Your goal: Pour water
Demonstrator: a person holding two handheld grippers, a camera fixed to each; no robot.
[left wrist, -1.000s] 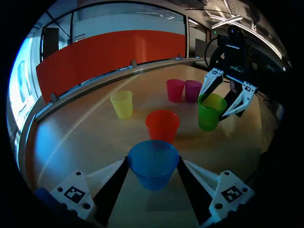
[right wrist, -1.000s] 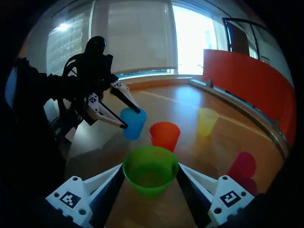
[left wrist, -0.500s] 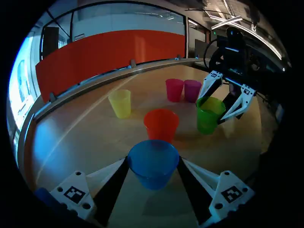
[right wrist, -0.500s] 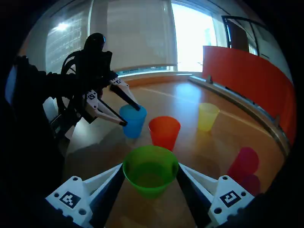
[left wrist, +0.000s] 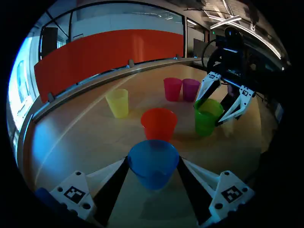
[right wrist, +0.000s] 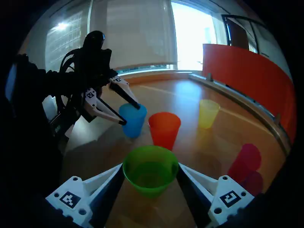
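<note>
Compared with a second ago, the green cup (left wrist: 205, 117) sits slightly lower in the left gripper view, and the far cups have slid a little leftward. My left tool (left wrist: 153, 162) is clamped on the upright blue cup (left wrist: 153, 173), one finger on each side. My right tool (right wrist: 150, 167) grips the green cup the same way. An orange cup (left wrist: 159, 123) stands on the wooden tabletop (left wrist: 76, 136) between the two held cups. Farther off stand a yellow cup (left wrist: 117, 102) and, side by side, a pink cup (left wrist: 172, 89) and a purple cup (left wrist: 190, 89). I cannot tell whether any cup holds water.
</note>
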